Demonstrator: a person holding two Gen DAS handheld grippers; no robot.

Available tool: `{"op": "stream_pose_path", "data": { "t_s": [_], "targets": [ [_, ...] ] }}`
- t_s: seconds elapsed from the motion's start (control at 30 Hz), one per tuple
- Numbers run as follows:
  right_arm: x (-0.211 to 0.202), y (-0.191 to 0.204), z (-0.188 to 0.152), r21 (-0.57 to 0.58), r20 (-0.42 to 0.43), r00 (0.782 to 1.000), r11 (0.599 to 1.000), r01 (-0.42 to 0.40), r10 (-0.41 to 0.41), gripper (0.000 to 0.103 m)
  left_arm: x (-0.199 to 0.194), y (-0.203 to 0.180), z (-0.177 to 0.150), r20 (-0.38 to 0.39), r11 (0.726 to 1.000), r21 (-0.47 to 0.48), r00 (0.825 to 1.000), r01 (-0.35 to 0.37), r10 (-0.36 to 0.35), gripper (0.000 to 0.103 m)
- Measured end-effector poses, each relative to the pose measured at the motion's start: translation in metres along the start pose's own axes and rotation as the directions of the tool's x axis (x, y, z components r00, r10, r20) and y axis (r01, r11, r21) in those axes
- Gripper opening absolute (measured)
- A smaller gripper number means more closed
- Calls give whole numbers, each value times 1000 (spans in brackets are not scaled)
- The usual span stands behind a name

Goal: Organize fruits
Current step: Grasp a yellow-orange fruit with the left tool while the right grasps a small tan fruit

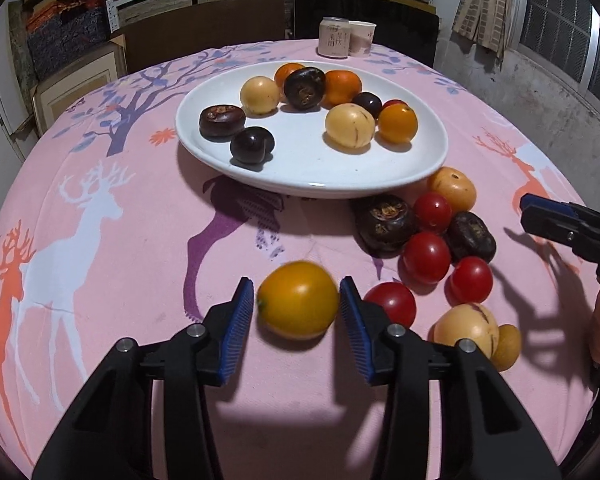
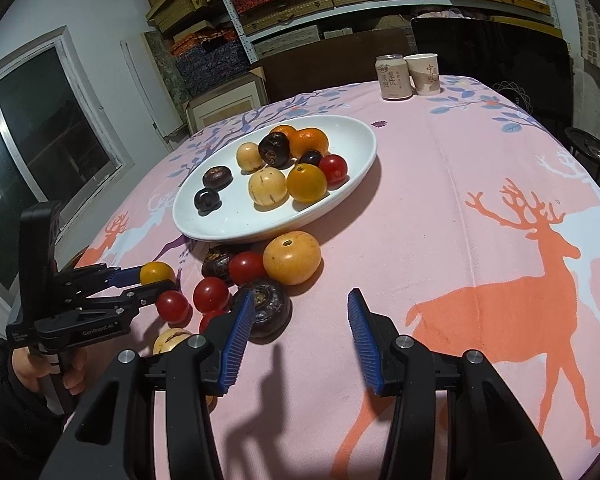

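Observation:
A yellow-orange fruit (image 1: 298,308) lies on the pink cloth near the table's front, and my left gripper (image 1: 296,283) is shut on it, both blue pads against its sides. The right wrist view shows the same grip (image 2: 158,280) on that fruit (image 2: 157,271). A white oval plate (image 1: 312,188) behind it holds several orange, pale yellow and dark fruits. To the right of the held fruit, loose red tomatoes (image 1: 426,258), dark fruits (image 1: 386,220) and pale ones (image 1: 466,326) cluster on the cloth. My right gripper (image 2: 300,316) is open over bare cloth, right of a dark fruit (image 2: 266,306).
A drink can (image 1: 334,36) and a paper cup (image 1: 362,38) stand at the table's far edge. Behind are dark chairs and shelves of boxes. A hand (image 2: 28,372) holds the left gripper's handle. The cloth with the orange deer (image 2: 520,300) lies to the right.

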State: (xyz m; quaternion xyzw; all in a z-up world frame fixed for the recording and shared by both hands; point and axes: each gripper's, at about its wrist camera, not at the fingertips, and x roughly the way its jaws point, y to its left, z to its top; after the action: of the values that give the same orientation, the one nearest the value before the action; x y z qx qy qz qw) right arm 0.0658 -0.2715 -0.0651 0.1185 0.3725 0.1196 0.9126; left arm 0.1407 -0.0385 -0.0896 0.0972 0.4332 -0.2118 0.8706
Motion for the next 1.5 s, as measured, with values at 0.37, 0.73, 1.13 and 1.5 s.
{"op": "stream_pose_path", "data": {
  "t_s": [0.37,0.73,1.13,1.5],
  "targets": [
    [-6,35,-16,-170,-65,989,975,-139,130,49,-1,1,2,32,999,-2,999,-35,35,37],
    [-4,75,-41,-368,-184,976,913,-176,114,49,-22,5,-1,90,999,-38,996,13,-10,37],
    [8,73,-45,-336,-248,962,920,-199,118,29,-21,3,-4,79,999,-33,997,15,-13,37],
    [1,64,-40,-300,-203,965,928,-221,164,29,-23,5,-7,89,999,-43,996,20,-17,37]
  ]
}}
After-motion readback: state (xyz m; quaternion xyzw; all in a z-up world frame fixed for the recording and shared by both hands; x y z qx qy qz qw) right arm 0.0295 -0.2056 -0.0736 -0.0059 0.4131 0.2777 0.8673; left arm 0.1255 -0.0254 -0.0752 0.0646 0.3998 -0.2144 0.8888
